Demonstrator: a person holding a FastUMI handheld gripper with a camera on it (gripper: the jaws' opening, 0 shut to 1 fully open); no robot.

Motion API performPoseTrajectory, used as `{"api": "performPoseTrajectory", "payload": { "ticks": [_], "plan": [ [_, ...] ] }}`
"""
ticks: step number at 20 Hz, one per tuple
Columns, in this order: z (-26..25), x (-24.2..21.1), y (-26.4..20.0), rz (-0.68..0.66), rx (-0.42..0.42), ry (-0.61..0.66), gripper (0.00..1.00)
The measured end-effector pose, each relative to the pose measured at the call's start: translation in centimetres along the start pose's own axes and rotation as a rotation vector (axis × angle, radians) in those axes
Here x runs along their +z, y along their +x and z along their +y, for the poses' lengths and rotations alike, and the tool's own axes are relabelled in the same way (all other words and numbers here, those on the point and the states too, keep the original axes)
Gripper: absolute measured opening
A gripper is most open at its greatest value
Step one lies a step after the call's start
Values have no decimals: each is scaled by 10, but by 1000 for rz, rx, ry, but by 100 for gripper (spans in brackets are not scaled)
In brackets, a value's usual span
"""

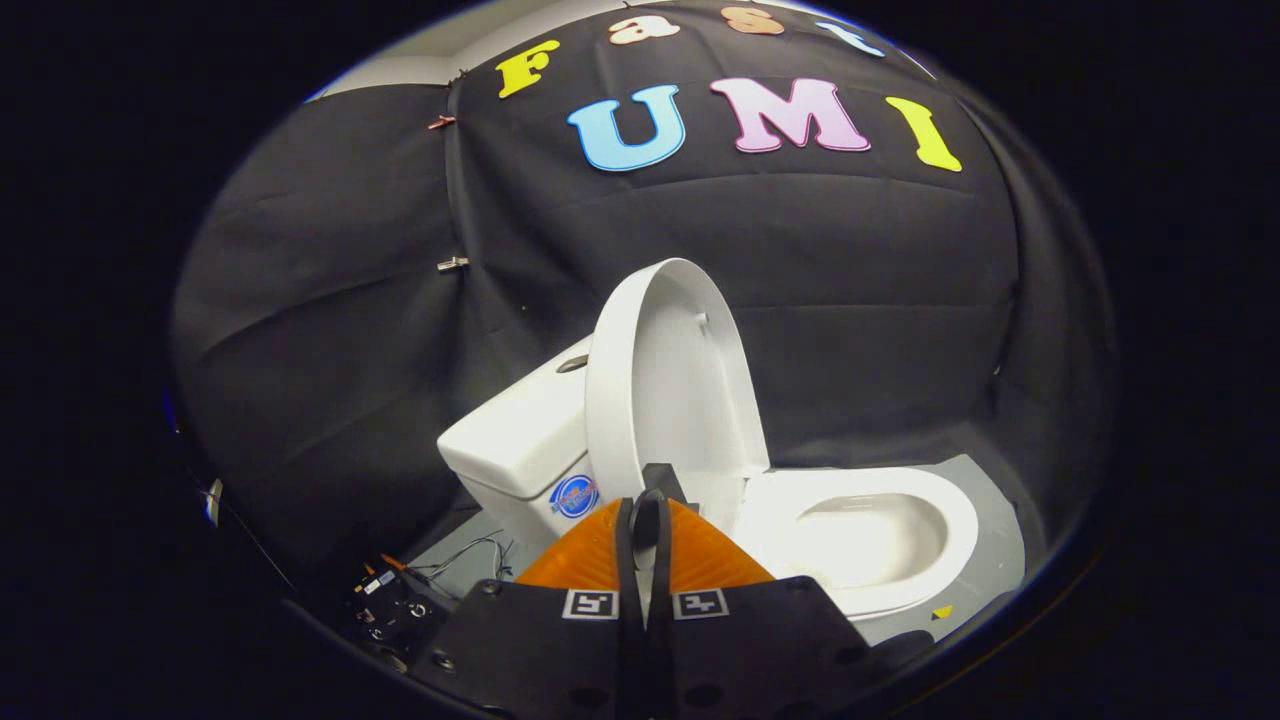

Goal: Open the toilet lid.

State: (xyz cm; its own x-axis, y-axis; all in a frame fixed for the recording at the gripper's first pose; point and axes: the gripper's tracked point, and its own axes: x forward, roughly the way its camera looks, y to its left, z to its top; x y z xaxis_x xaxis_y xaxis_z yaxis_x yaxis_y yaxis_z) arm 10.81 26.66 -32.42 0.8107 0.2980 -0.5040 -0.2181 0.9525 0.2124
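Observation:
The white toilet lid [670, 390] stands raised, nearly upright, leaning back toward the tank [520, 440]. To the right of it, the seat and the open bowl [870, 540] lie exposed. My gripper [648, 500] points at the lid's lower part near the hinge. Its two fingers are pressed together, shut, and I see nothing held between them. Whether the fingertips touch the lid's rim I cannot tell.
The toilet sits on a grey floor mat [995, 560] in front of the black cloth wall. A small electronics box [390, 605] with loose wires [470, 555] lies on the floor left of my fingers, beside the tank.

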Motion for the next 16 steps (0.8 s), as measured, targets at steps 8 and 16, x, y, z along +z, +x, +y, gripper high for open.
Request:
{"api": "performPoseTrajectory", "payload": {
  "ticks": [8,16],
  "plan": [
    [19,-2,10,0,37,-17,5],
    [26,-1,14,9,59,-50,11]
  ]
}}
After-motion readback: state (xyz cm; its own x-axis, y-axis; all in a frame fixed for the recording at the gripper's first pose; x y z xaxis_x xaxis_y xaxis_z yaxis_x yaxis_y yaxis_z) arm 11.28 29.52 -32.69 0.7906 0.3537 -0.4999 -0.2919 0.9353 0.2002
